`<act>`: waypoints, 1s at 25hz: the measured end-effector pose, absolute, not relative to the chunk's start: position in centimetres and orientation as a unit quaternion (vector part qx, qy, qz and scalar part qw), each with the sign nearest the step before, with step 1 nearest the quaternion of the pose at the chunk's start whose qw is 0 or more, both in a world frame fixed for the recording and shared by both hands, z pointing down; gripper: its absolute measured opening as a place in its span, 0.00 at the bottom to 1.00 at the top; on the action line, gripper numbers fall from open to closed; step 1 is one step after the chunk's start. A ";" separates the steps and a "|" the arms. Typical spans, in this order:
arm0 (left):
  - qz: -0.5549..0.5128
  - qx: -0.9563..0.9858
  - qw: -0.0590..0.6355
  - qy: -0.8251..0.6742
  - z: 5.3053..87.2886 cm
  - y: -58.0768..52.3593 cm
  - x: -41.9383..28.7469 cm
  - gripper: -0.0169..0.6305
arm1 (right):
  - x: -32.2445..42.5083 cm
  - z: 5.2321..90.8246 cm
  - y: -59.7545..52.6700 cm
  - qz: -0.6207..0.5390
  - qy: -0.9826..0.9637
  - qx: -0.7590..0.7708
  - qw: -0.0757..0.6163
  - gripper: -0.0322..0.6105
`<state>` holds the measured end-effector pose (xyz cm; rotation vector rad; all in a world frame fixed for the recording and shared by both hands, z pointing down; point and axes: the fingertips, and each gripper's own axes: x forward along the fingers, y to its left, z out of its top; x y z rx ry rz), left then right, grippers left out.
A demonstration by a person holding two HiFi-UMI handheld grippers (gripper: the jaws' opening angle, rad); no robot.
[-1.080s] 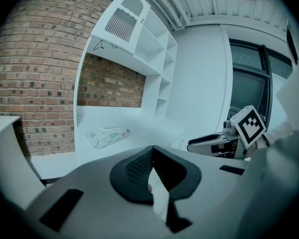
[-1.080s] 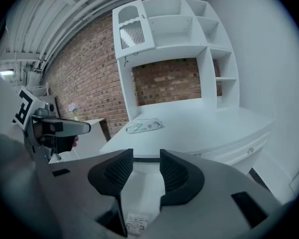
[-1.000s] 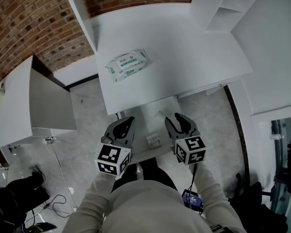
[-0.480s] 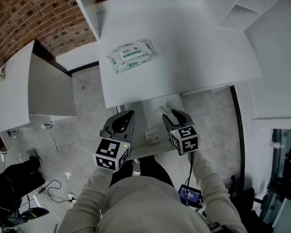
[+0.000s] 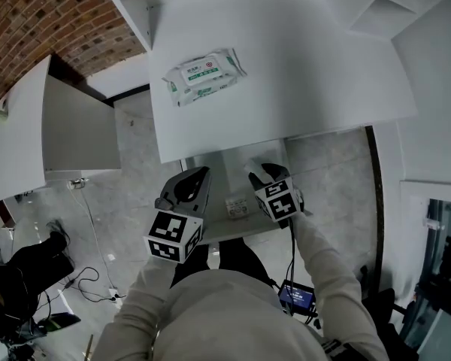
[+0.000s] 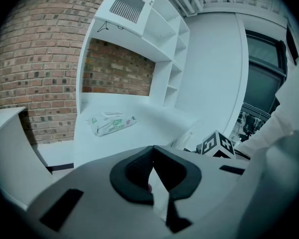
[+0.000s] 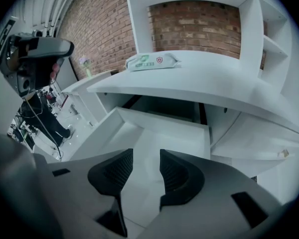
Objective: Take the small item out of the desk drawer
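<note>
Under the white desk [image 5: 286, 74] the drawer [image 5: 227, 170] stands pulled out. A small white printed item [image 5: 237, 207] lies in it near its front. My right gripper [image 5: 261, 173] hovers over the drawer's right side, just right of the item, jaws open and empty. The right gripper view looks down into the drawer [image 7: 154, 128] past the open right gripper [image 7: 146, 158]; the item does not show there. At the drawer's left edge, my left gripper [image 5: 198, 177] is shut with nothing held. In the left gripper view the left gripper [image 6: 152, 153] has its pads touching.
A pack of wet wipes [image 5: 205, 74] lies on the desk's back left, also seen as the wipes pack [image 6: 111, 123]. White shelves [image 5: 383, 6] rise at the desk's right. A white cabinet [image 5: 30, 149] stands to the left. Cables [image 5: 90, 292] lie on the floor.
My right gripper has moved forward and slightly left, over the open drawer. The left gripper has stayed beside the drawer's left edge. The head view has shifted a little.
</note>
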<state>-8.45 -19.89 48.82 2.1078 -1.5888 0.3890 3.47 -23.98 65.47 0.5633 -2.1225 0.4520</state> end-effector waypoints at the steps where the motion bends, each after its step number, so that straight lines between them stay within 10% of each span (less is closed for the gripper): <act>1: 0.143 0.767 0.237 -0.578 49.1 -20.1 -8.3 0.05 | 3.3 65.9 -24.0 0.184 -0.851 0.221 0.440 0.35; 25: 0.167 0.743 0.283 -0.584 52.8 -21.0 -9.0 0.05 | 2.5 76.0 -24.6 0.129 -0.792 0.144 0.579 0.37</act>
